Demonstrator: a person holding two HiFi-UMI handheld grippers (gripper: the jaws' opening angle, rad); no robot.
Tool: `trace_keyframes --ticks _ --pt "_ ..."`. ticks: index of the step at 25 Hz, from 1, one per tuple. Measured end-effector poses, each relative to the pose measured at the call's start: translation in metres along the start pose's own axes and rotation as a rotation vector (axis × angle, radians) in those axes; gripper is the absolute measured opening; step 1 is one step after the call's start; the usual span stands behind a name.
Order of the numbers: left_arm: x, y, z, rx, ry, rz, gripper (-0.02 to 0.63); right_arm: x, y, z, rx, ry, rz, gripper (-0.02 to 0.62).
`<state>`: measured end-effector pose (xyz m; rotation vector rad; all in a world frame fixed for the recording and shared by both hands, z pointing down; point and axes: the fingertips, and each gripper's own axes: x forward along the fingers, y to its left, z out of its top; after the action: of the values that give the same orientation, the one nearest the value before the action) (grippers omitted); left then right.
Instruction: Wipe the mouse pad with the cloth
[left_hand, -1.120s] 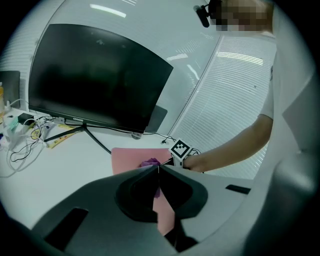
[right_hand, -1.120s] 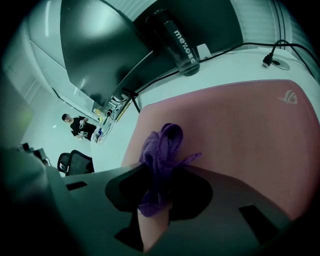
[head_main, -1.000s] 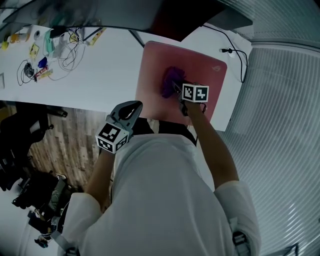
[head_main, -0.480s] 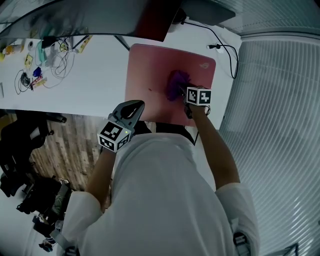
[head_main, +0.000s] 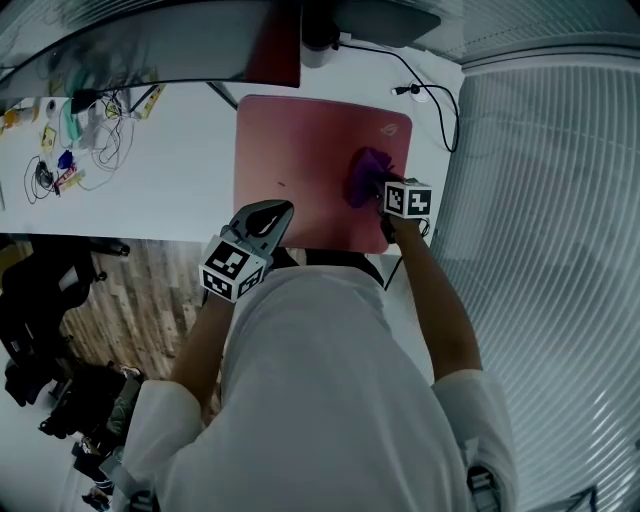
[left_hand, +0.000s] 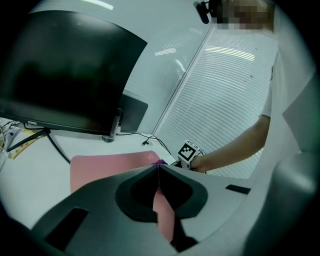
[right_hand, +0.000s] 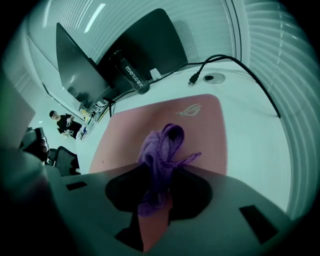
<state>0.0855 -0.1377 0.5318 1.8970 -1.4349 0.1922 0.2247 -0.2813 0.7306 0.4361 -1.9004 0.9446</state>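
Nearest the person, the left gripper (head_main: 272, 212) hangs over the near edge of the mouse pad (head_main: 300, 160), jaws together with nothing between them. It does not seem to press the pad down, so a firm stroke could drag the pad across the white desk (head_main: 180, 160).

Further out, toward the pad's right side, the right gripper (right_hand: 159, 176) is clamped on the purple cloth (right_hand: 162, 142). The cloth is bunched into a wad, with a loose tail trailing right. Only a narrow fold sits in the pinch, so friction against the pad might tug it free. A wad this small also wipes a thin band and can leave strips untouched.

The pad's right edge is near, so a stroke that way may run off onto the desk. Beyond the far right corner lies a black cable (right_hand: 240, 65), which the loose tail could catch on a long push.
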Motion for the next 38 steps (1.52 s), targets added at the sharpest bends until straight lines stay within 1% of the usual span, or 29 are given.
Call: trace_keyframes --ticks 5,10,14,17,21,25,31,38 --pt "0.013 -0.010 0.007 0.012 0.001 -0.017 0.018 -0.018 -0.030 -0.004 -0.020 0.008 -0.050 0.118" --pt "0.023 -0.018 0.013 0.022 -0.003 -0.034 0.020 -0.036 -0.058 -0.006 -0.012 0.004 -0.103 0.118" --pt "0.032 -0.022 0.016 0.024 -0.006 -0.048 0.018 -0.046 -0.075 -0.008 -0.006 0.011 -0.137 0.118" --pt "0.039 -0.024 0.017 0.026 -0.009 -0.058 0.020 -0.053 -0.083 -0.005 -0.006 0.006 -0.148 0.118" --pt "0.042 -0.023 0.020 0.018 -0.015 -0.060 0.018 -0.066 -0.088 0.014 0.009 -0.034 -0.144 0.118" --pt "0.038 -0.017 0.019 0.002 -0.018 -0.051 0.018 -0.071 -0.095 0.038 0.021 -0.059 -0.166 0.118" --pt "0.026 0.003 0.013 -0.024 -0.023 -0.012 0.018 -0.050 -0.101 0.070 0.018 -0.057 -0.222 0.118" --pt "-0.002 0.027 0.002 -0.071 -0.030 0.039 0.018 -0.025 -0.090 0.087 0.021 -0.041 -0.287 0.118"
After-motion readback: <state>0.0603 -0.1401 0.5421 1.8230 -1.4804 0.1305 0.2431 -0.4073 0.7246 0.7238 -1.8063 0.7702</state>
